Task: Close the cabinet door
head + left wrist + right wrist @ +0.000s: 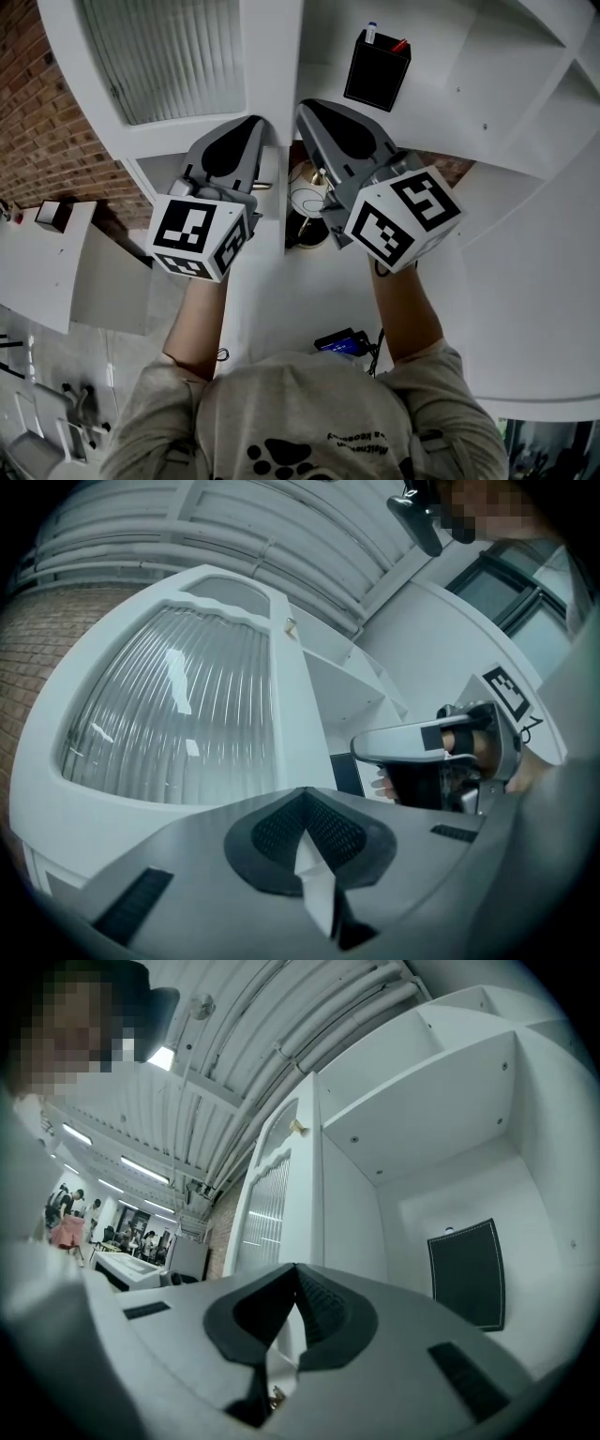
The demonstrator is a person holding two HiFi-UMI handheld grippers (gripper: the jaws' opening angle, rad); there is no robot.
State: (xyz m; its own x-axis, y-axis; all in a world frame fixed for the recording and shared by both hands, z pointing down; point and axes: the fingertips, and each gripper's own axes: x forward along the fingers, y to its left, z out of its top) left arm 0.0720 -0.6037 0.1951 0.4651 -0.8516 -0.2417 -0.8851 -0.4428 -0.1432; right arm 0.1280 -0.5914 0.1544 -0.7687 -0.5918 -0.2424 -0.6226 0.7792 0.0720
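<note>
The white cabinet door (187,56) with its ribbed glass pane stands open at the left; it also fills the left gripper view (169,714) and shows edge-on in the right gripper view (267,1213). My left gripper (255,127) is shut, its tips meeting (305,794) just below the door's lower rail near its free edge. Beside it, my right gripper (305,108) is also shut (295,1269), pointing into the open cabinet close to the door's edge. I see nothing held in either gripper. The right gripper (361,747) also shows side-on from the left gripper's camera.
A black pen holder (375,70) stands on the open cabinet shelf (469,84). A round white object with brass parts (307,197) sits in the compartment below the grippers. A brick wall (37,112) and a white table (37,272) lie to the left.
</note>
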